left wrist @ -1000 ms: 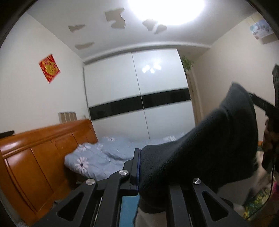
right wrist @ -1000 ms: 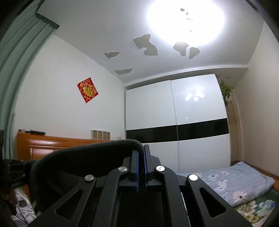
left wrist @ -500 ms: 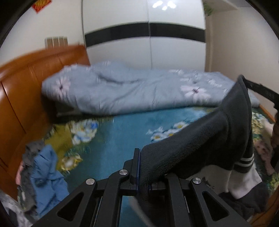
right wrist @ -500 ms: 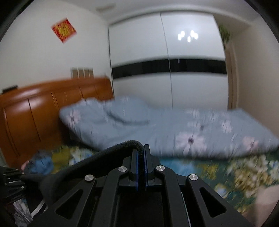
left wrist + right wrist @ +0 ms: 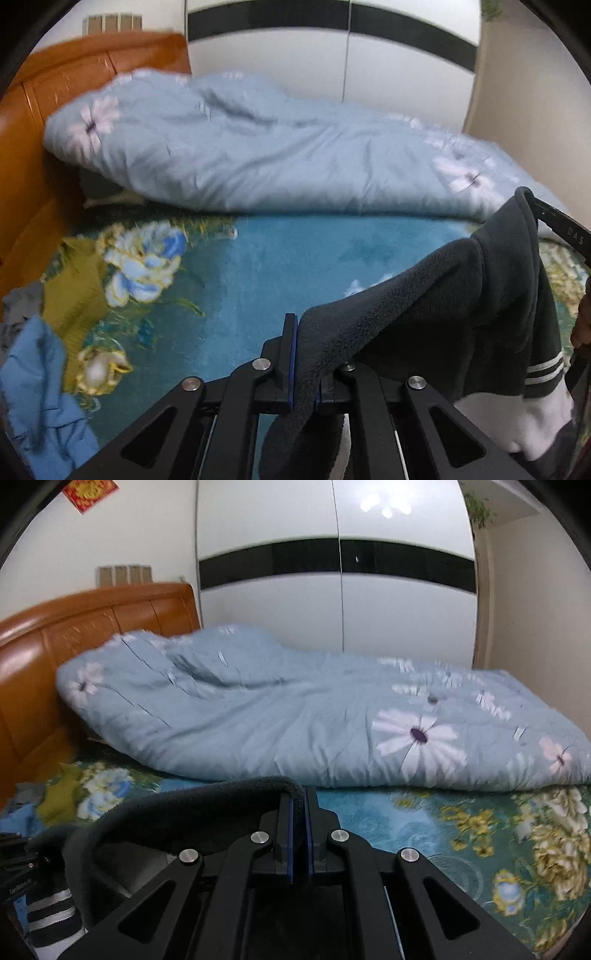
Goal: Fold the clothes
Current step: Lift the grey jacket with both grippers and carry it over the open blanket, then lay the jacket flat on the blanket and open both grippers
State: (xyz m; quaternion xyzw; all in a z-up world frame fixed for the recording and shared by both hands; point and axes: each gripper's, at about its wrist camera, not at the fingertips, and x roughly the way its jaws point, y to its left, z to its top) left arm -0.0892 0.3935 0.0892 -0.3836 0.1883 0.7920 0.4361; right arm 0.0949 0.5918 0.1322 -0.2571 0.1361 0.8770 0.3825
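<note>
**A:** Both grippers are clamped on the same piece of clothing, same as half a second ago. The left gripper (image 5: 303,360) has its blue-lined jaws pinched on a thick fold of the dark grey fleece garment (image 5: 424,306). The right gripper (image 5: 299,834) has its pads almost together, with a thin rolled edge of the same garment (image 5: 192,805) caught between them.

**B:** Where's the garment hanging then?

**A:** Up in the air between the two, above the bed. In the left wrist view it runs from the jaws up and to the right, then drops down, and you can see a cuff with two white stripes (image 5: 545,373) and a white section below it. In the right wrist view it arcs off to the left and down.

**B:** So what changed from earlier?

**A:** Mostly the aim. A second ago both cameras were pointed at the ceiling and the lamp. Half a second ago they had tipped down toward the bed, and now the left one looks lower still: the teal floral bedspread (image 5: 280,266) fills the middle, and the wardrobe (image 5: 332,590) is cut off at the top in that view. The light blue quilt (image 5: 295,716) lies bunched across the far side of the bed, against the wooden headboard (image 5: 74,635). The pile of blue clothes (image 5: 40,398) sits at the left edge, as before. Grips look unchanged.
</note>
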